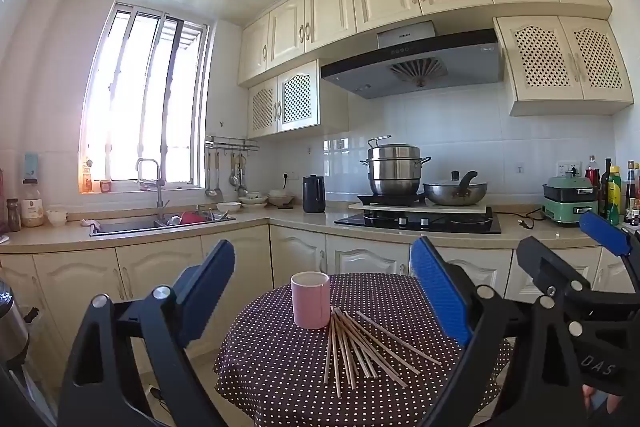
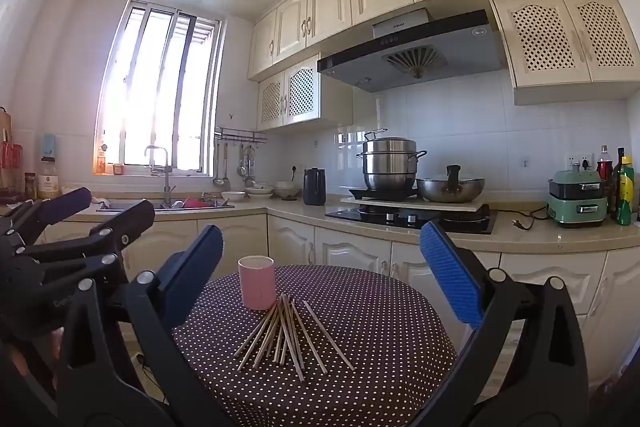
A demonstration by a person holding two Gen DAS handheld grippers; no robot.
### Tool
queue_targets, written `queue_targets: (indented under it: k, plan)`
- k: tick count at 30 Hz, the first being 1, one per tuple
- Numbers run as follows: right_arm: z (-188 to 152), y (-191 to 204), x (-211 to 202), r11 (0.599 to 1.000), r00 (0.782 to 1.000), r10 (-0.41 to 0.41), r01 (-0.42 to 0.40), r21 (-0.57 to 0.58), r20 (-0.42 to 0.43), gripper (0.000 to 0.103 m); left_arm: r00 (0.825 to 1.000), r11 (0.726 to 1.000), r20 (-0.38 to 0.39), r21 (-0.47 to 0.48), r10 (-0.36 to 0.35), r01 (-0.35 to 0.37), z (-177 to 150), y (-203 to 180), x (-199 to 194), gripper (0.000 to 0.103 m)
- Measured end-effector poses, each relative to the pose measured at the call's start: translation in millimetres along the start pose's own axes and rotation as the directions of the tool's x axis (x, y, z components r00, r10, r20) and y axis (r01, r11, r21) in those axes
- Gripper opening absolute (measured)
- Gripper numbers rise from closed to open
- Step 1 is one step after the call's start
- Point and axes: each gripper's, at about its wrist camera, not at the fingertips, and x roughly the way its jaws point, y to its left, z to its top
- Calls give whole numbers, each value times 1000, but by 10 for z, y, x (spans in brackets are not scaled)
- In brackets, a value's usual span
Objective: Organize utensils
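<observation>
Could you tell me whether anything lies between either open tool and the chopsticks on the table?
Nothing visible does. The chopsticks lie fanned on the dotted tablecloth, just in front of the pink cup, with bare cloth between them and both tools.

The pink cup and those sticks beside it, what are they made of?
Pink cup: probably glazed ceramic, judging by its smooth, thick wall and pale inner rim, though plastic is possible. Chopsticks: apparently wood or bamboo, matte tan-brown and thin, lying fanned out on the dotted tablecloth.

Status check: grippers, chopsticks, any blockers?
Left gripper open, empty. Right gripper open, empty. Chopsticks fanned loose on dotted tablecloth, beside upright pink cup. Nothing in the way.
</observation>
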Motion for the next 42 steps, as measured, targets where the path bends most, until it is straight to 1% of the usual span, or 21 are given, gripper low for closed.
queue_targets:
  k: [13,21,22,42]
  plan:
    - [10,-9,-17,1000,1000,-2,2,-1,-4,97,1000,1000,6,-1,8,-8,-1,4,-15,89]
    - [-8,-30,-8,1000,1000,0,0,2,-4,97,1000,1000,5,-1,6,-6,-37,-88,-19,89]
    - [-11,-31,-7,1000,1000,0,0,2,-4,97,1000,1000,4,-3,3,-3,-23,-37,-19,89]
    - [-23,1,-31,1000,1000,-1,1,5,-3,97,1000,1000,8,-8,4,-4,-20,-26,-46,89]
